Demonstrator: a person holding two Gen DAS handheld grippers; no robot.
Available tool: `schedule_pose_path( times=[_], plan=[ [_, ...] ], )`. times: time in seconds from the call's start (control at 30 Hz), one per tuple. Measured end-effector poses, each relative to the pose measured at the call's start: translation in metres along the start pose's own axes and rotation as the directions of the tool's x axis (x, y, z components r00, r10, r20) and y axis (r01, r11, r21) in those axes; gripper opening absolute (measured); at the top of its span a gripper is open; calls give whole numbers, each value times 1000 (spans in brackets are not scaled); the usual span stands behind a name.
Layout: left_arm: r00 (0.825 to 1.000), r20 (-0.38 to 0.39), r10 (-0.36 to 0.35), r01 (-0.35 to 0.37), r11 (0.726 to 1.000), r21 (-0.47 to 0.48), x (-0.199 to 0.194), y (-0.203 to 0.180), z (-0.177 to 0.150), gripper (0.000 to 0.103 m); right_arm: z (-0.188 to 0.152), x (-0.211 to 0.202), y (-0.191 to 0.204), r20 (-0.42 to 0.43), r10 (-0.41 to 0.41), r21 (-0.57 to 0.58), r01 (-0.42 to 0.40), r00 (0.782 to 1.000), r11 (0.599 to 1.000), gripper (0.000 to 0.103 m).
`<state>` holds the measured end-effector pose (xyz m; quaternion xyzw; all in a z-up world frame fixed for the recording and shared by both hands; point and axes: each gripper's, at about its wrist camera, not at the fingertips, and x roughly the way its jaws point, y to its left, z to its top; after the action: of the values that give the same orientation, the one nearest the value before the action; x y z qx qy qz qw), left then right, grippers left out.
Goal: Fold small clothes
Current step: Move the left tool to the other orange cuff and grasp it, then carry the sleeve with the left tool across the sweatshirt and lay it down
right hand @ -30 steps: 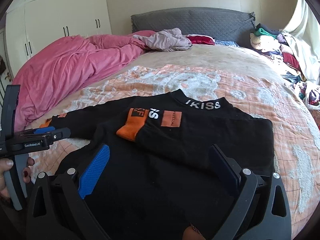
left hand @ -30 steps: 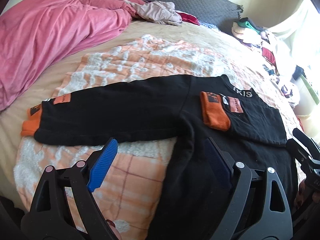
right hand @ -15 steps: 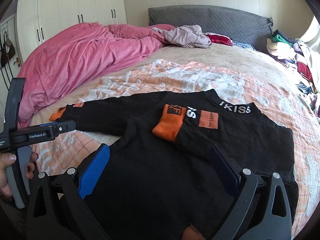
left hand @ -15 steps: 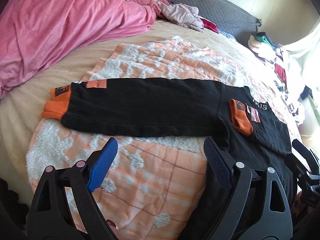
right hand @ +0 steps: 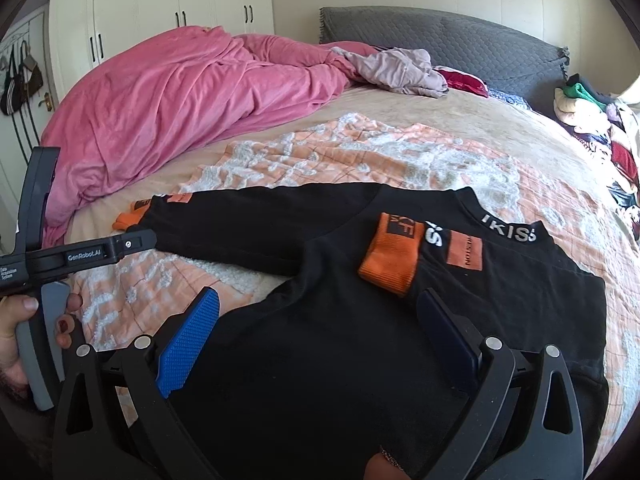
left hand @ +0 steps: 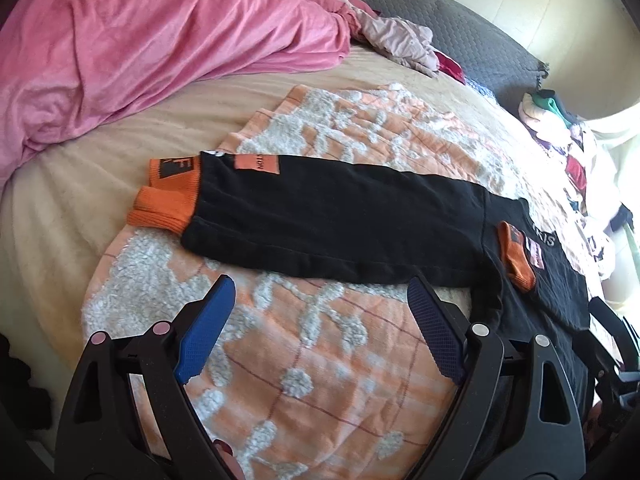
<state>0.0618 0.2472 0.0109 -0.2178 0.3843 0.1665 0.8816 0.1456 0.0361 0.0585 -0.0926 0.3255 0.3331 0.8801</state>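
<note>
Over the last second the left tool (left hand: 320, 332) has swung away from the body of the black long-sleeved sweatshirt with orange cuffs (right hand: 360, 320) toward its outstretched sleeve (left hand: 332, 224), and now hovers over the orange-and-white tufted blanket (left hand: 320, 360) just short of the sleeve's near edge, jaws spread and holding nothing. The right tool (right hand: 316, 340) stays released above the sweatshirt's torso, where the other sleeve already lies folded across the chest. The garment rests flat on the bed, so the remaining sleeve looks like the next fold.
</note>
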Motion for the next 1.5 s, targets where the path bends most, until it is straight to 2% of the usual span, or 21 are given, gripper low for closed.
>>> schedule_pose_path(
  times=[0.2,0.3,0.37,0.47,0.63,0.73,0.8,0.83,0.97,1.0,1.3,1.5],
  plan=[
    [1000,-10,20,-21,996,-91,9,29,1,81,1,9,16,-18,18,-20,-18,1000,1000,99],
    [998,1,55,-54,993,-109,11,37,3,81,0,13,23,-26,24,-30,-25,999,999,99],
    [999,-3,41,-41,990,-136,14,43,4,81,-3,14,27,-32,23,-41,-25,999,999,99],
    [999,-5,36,-36,983,-181,21,52,7,81,-5,16,28,-43,26,-44,-28,999,999,99],
    [998,1,66,-63,959,-277,37,61,25,78,-8,18,26,-56,37,-43,-39,998,998,98],
    [996,12,93,-84,943,-323,46,63,39,65,-11,18,22,-62,26,-50,-29,998,998,98],
    [994,12,106,-94,929,-357,52,68,40,48,-12,17,16,-64,16,-50,-19,998,999,98],
    [994,15,111,-98,925,-368,54,71,39,45,-12,17,12,-65,11,-49,-14,998,999,98],
    [994,53,100,-69,906,-418,50,82,34,13,-14,18,-3,-77,-22,-61,18,997,998,98],
    [994,66,85,-50,905,-423,49,83,35,12,-15,19,-8,-78,-31,-68,25,997,997,98],
    [979,201,10,53,951,-305,12,51,54,9,-25,19,-63,-98,-67,4,68,993,998,98],
    [962,261,-85,141,969,-201,-9,7,69,9,-25,7,-92,-49,-89,73,92,995,993,98]
  ],
)
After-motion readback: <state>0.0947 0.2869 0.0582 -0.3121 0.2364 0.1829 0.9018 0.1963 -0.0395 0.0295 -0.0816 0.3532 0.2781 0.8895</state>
